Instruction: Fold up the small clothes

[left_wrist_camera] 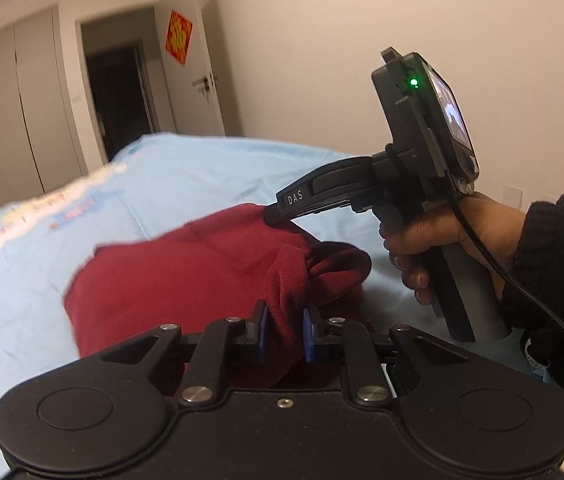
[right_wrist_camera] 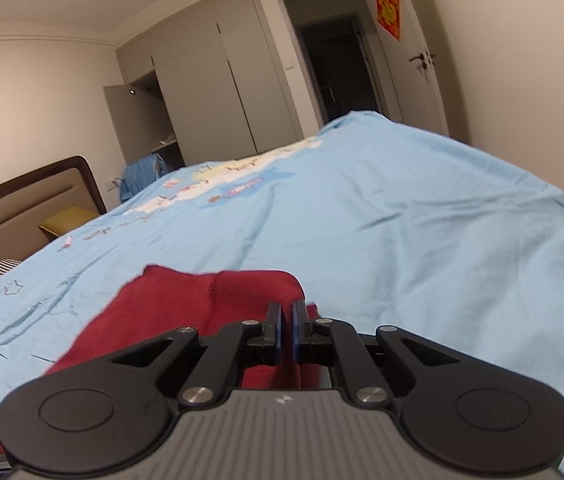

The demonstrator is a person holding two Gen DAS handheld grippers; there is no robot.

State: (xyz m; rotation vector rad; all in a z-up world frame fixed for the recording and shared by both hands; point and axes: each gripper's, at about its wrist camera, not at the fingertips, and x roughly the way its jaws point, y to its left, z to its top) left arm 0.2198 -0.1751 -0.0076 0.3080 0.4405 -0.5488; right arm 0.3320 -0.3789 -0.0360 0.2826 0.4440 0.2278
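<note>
A dark red garment [left_wrist_camera: 170,276] lies on the light blue bedsheet [left_wrist_camera: 210,168]. In the left wrist view my left gripper [left_wrist_camera: 287,320] is shut on a bunched fold of the red cloth, which rises between its blue pads. The right gripper [left_wrist_camera: 270,214], held by a hand in a black sleeve [left_wrist_camera: 554,280], touches the garment's far upper edge with its tip. In the right wrist view the right gripper [right_wrist_camera: 287,320] is shut with a thin edge of the red garment [right_wrist_camera: 170,308] pinched between its pads.
The bedsheet [right_wrist_camera: 402,220] has a cartoon print [right_wrist_camera: 218,184] toward the far side. A brown headboard [right_wrist_camera: 22,200] and a yellow pillow [right_wrist_camera: 68,218] are at the left. Wardrobe doors [right_wrist_camera: 218,88], a dark doorway [right_wrist_camera: 338,72] and a white door stand beyond the bed.
</note>
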